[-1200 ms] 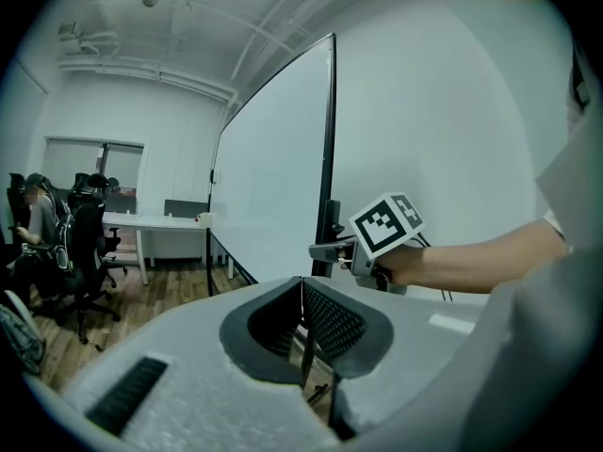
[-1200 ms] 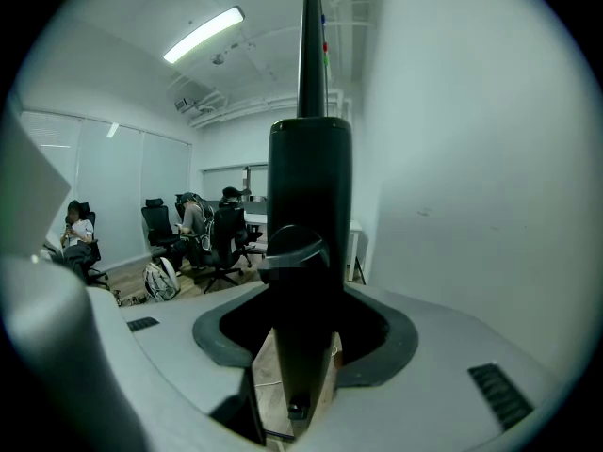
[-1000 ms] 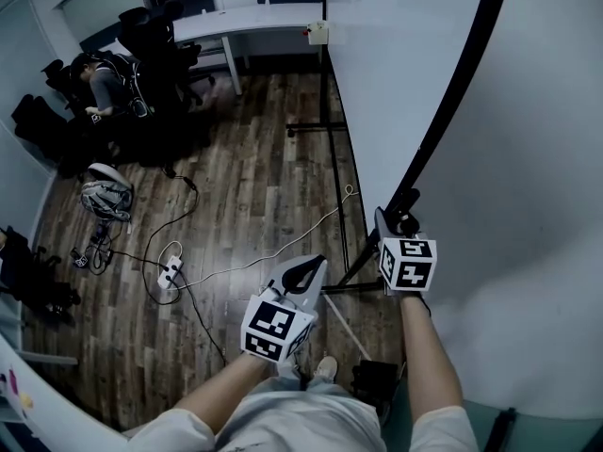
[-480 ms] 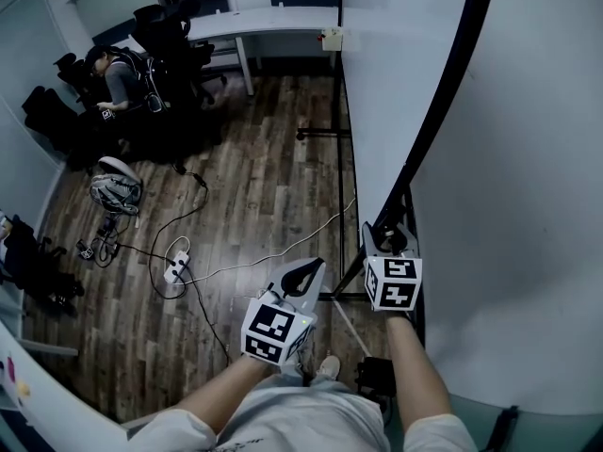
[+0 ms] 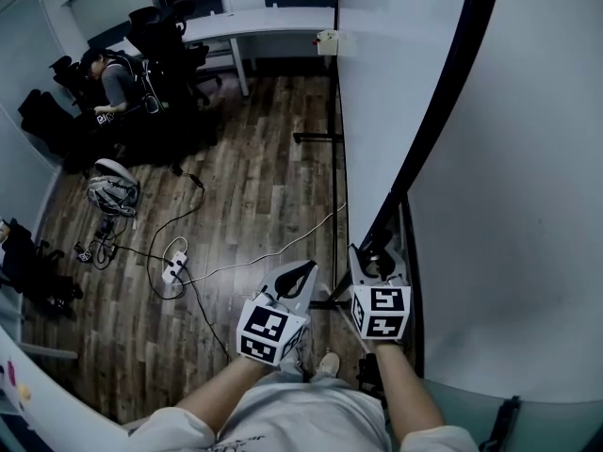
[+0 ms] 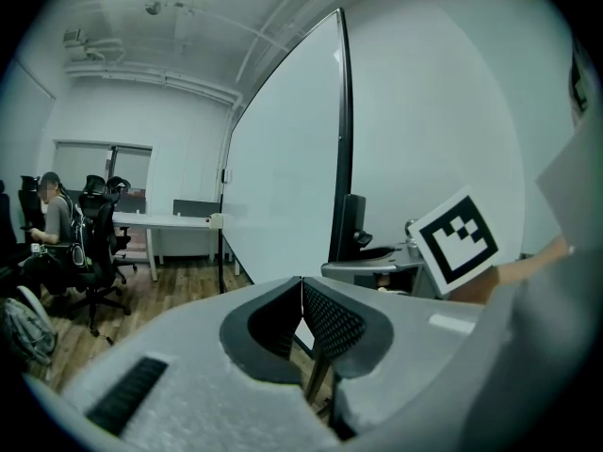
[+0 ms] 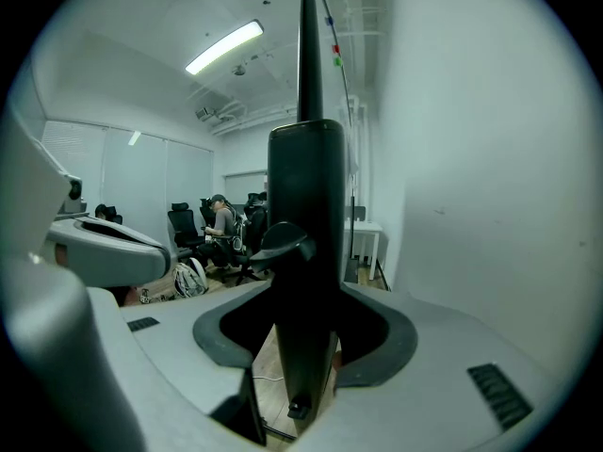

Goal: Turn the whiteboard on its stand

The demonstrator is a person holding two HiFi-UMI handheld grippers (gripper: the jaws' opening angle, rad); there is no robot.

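**Whiteboard** (image 5: 518, 205): a large white panel filling the right of the head view, its black frame edge (image 5: 435, 125) running down toward the person. It is mounted on its stand and stands just beside the person's right arm.

**Floor** (image 5: 254, 186): dark wood planks.

**Desk** (image 5: 254, 22): white, at the far end of the room, well apart from the board.

**Seated person** (image 5: 113, 83): among black office chairs, far left, taking no part.

**Stand upright** (image 7: 306, 224): a black post at the board's edge, with a small lever on its left side.

**Right hand-held gripper** (image 5: 379, 257): clamped on the stand upright. Its own view shows the post filling the gap, a jaw pressed to each side.

**Left hand-held gripper** (image 5: 300, 276): jaws closed together on nothing, held in the air near the right one and clear of the board.

**Power strip** (image 5: 172, 269): white, on the floor, with a pale cable (image 5: 273, 250) trailing toward the stand.

**Task status (judged):** the grasp on the stand is made. How far the board has come round cannot be read from here. The swing to its final facing and the release look to be left.
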